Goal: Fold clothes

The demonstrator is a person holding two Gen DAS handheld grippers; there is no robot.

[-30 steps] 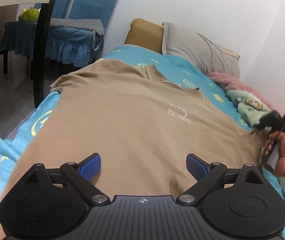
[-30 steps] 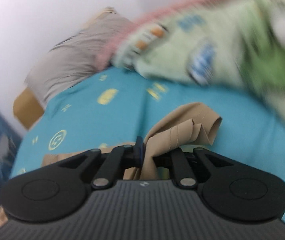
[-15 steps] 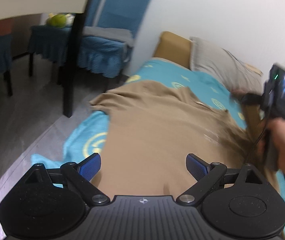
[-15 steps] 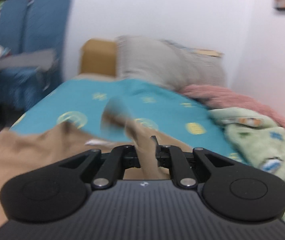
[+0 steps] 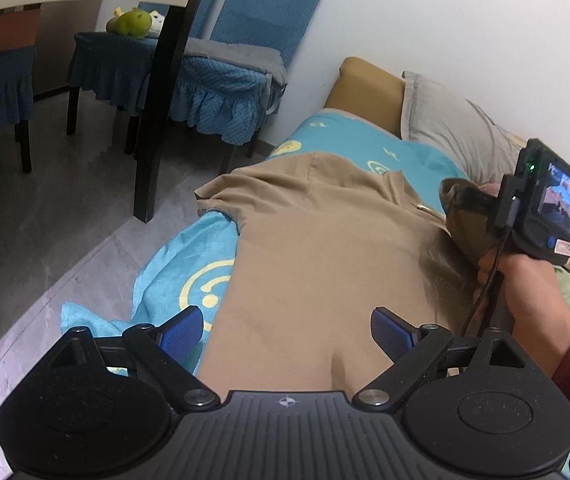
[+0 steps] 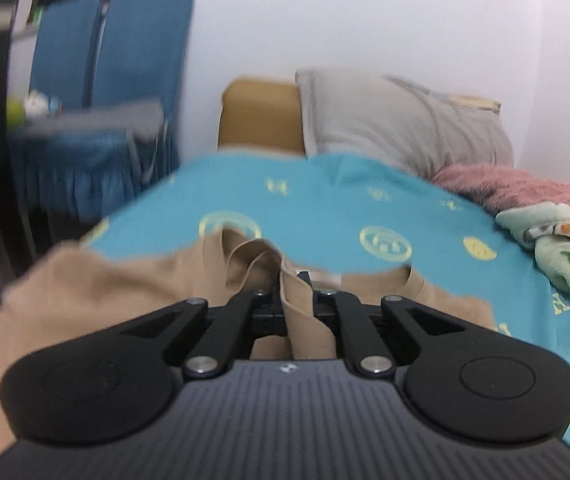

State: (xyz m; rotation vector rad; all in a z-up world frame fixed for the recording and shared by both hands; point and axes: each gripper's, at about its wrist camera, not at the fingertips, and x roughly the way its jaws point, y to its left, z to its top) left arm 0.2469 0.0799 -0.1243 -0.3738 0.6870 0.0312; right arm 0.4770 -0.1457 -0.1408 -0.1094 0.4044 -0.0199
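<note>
A tan T-shirt (image 5: 317,256) lies spread on the turquoise bed sheet (image 5: 189,280). My left gripper (image 5: 285,326) is open and empty, hovering over the shirt's lower part. My right gripper (image 6: 295,280) is shut on the shirt's right sleeve (image 6: 253,260), bunched between its fingers and lifted over the shirt body. In the left wrist view the right gripper (image 5: 465,196) shows at the right, held by a hand, with the sleeve (image 5: 461,220) folded inward toward the collar. The left sleeve (image 5: 221,196) lies flat near the bed's edge.
A grey pillow (image 5: 457,136) and tan headboard (image 5: 365,84) stand at the bed's far end. A pink blanket (image 6: 517,184) and green patterned blanket (image 6: 565,248) lie on the right. Blue-covered chairs (image 5: 221,68) and a dark table leg (image 5: 161,92) stand on the left floor.
My right gripper has carried the sleeve from the bed's right side inward over the shirt. My left gripper has swung left and stayed open.
</note>
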